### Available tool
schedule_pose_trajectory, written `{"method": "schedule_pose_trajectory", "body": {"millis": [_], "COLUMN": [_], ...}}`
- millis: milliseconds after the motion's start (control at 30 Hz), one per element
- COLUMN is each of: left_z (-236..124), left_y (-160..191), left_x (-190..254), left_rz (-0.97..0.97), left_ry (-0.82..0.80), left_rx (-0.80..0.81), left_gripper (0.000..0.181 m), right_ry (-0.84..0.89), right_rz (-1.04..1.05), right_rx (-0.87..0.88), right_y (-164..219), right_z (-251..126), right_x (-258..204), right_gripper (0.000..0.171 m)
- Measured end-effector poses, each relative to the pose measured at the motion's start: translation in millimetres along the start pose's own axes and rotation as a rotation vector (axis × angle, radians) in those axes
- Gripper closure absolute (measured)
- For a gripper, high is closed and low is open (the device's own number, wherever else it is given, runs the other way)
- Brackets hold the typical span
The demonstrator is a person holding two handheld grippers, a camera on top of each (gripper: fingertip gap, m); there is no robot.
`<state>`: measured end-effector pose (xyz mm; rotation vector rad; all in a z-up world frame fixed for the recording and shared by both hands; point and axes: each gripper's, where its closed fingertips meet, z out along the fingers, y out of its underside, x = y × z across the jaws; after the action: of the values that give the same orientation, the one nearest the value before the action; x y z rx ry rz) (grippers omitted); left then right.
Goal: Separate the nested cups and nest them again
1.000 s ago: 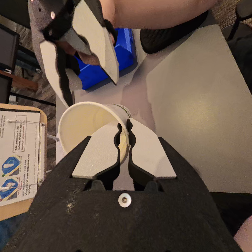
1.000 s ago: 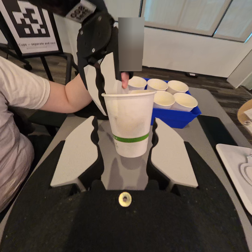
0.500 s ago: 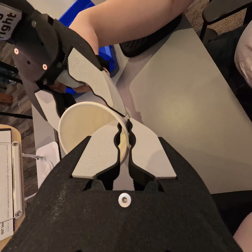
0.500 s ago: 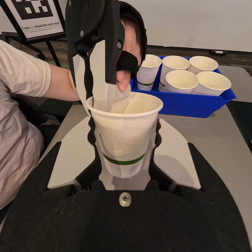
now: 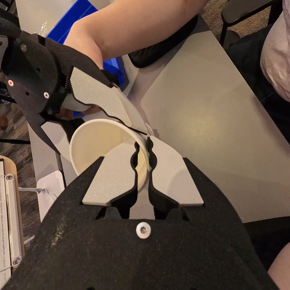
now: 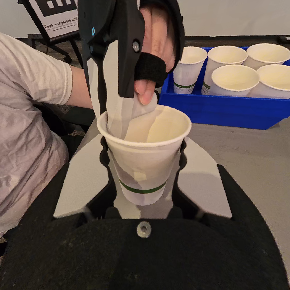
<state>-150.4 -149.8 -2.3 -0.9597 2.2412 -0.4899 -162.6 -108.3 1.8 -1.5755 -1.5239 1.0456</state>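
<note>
- big flat grey table (image 6: 235,157) under everything, so I'll place the rest off the blue plastic bin (image 6: 219,109) sitting at its far side
- that bin has five white paper cups (image 6: 234,80) standing in it, mouths up, crowded together, green band low on the ones where you can see the side
- person in a pale short-sleeved shirt (image 6: 31,109) is off to the side of the bin, arm reaching across in front of it
- right gripper (image 6: 142,166), black body with grey flat fingers, is just in front of the bin; its fingers are spread either side of one more white paper cup with a green band (image 6: 141,164), close on both sides. Can't tell if they're actually pressing on it
- left gripper (image 5: 142,147) comes down from above that same cup, fingers pressed together on the cup's wall at the rim, one finger inside and one outside
- the pinched cup itself is upright, up off the table, nearer than the bin, and looks empty
- a small white tray-ish thing (image 5: 50,185) sits at the table edge, well off from the bin
</note>
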Motion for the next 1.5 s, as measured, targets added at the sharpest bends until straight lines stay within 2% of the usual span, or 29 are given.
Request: {"method": "schedule_pose_trajectory", "body": {"millis": [100,167,233,333,433,500,567,600,667,767,900,1133,1267,1500], "left_z": [-4,-12,-24,-49,-68,-70,-69,-67,-67,-70,-78,-84,-85,-88], "left_y": [-2,-1,1,-1,-8,-7,-4,-4,-4,-3,-1,-3,-1,4], "left_x": [-7,-17,-25,-37,-41,-41,-39,-38,-38,-38,-39,-36,-36,-34], "left_rz": [-0.024,-0.053,-0.074,-0.105,-0.098,-0.080,-0.072,-0.070,-0.067,-0.070,-0.076,-0.061,-0.065,-0.082], "left_ry": [-0.041,-0.115,-0.173,-0.281,-0.348,-0.363,-0.362,-0.358,-0.356,-0.364,-0.385,-0.394,-0.395,-0.390], "left_rx": [0.019,0.025,0.036,0.092,0.166,0.152,0.123,0.114,0.108,0.110,0.116,0.127,0.120,0.106], "left_gripper": [0.169,0.154,0.146,0.136,0.137,0.139,0.139,0.139,0.139,0.139,0.140,0.142,0.142,0.142], "right_ry": [-0.004,0.013,0.039,0.132,0.349,0.673,1.077,1.207,1.321,1.239,1.137,1.127,1.105,1.088], "right_rz": [0.015,0.031,0.046,0.052,0.026,0.057,0.155,0.199,0.303,0.425,0.494,0.490,0.482,0.567], "right_rx": [0.014,0.032,0.049,0.049,0.173,0.300,0.349,0.335,0.247,0.141,0.100,0.019,0.049,-0.040], "right_y": [-2,-4,-6,-8,-23,-19,18,43,99,158,195,219,218,224], "right_z": [-1,-4,-11,-44,-123,-202,-289,-318,-345,-331,-311,-306,-303,-307], "right_x": [1,6,12,23,40,70,100,108,122,138,146,146,147,134], "right_gripper": [0.084,0.084,0.084,0.084,0.084,0.084,0.084,0.084,0.084,0.084,0.083,0.083,0.083,0.079]}}
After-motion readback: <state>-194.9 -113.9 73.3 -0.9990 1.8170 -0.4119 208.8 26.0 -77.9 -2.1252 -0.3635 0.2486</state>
